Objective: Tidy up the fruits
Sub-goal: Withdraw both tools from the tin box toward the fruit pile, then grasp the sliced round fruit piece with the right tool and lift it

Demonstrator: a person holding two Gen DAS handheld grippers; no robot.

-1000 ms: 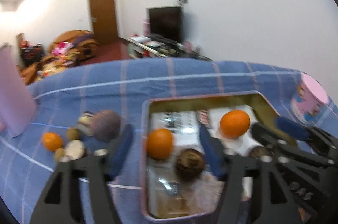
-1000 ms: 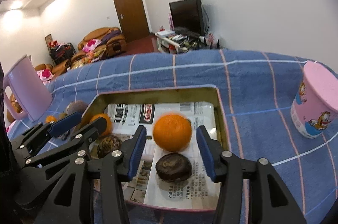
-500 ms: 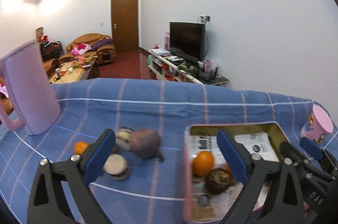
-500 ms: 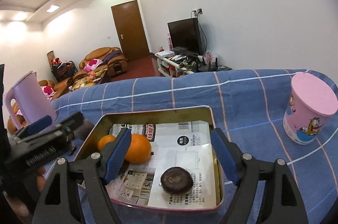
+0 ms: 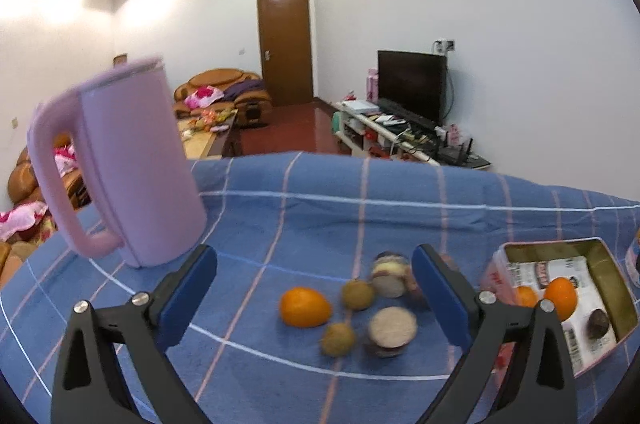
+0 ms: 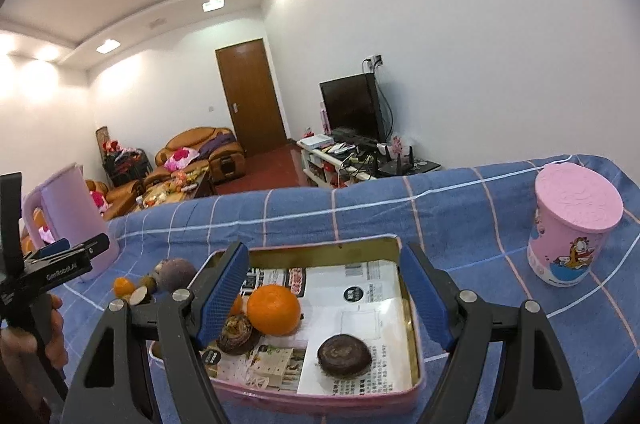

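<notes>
Hovering with jaws wide and empty, the left claw [image 5: 314, 298] faces loose fruit: an orange [image 5: 305, 307] beside halved pieces [image 5: 392, 327]. Risk: crowding invites a nudge or double pick. The right claw [image 6: 324, 298], apart and empty, overhangs the tin [image 6: 412, 312]; descending could crush its orange [image 6: 273, 309].

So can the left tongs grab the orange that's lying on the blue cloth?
Probably yes. The left tongs are wide open and empty, the orange lies in the open between the fingers, and only two small brown fruits sit close on its right.
</notes>
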